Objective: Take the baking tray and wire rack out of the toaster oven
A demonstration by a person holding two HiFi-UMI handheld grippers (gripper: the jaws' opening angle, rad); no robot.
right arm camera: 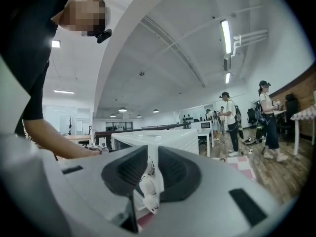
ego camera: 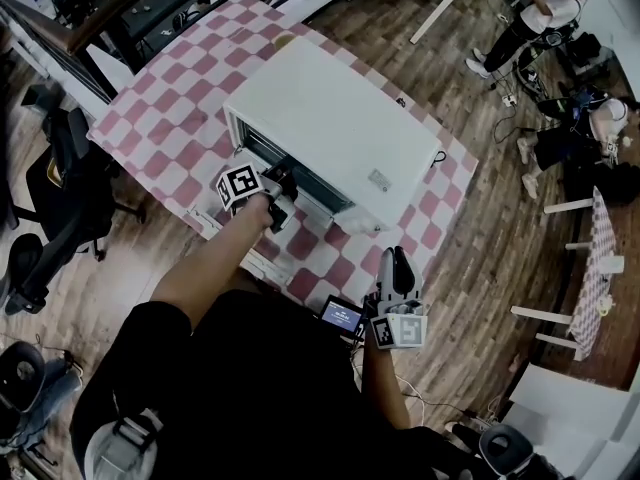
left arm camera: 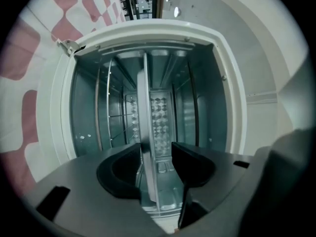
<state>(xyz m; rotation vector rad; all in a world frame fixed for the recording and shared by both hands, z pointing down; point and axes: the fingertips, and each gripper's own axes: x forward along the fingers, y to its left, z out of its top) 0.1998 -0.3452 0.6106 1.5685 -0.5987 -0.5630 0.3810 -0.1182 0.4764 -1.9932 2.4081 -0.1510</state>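
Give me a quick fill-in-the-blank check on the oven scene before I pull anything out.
The white box-shaped toaster oven has its front ____.
The silver metal baking tray sits ____ the oven, its rim between the jaws of the left gripper.
The checkered tablecloth under the oven is white and ____.
Missing words: open; inside; pink.

Pink-and-white checked cloth [ego camera: 160,128] covers the worktop, with wooden floor [ego camera: 470,198] all round it. At nine o'clock, a black office chair [ego camera: 55,193] sits just off the cloth's corner. At six, a small lit screen [ego camera: 342,316] by the cloth's near edge. Up at one o'clock a person in a white top [ego camera: 540,13] stands well apart; at three, another checked table [ego camera: 598,258]. Strip lights [right arm camera: 226,33] glow overhead.
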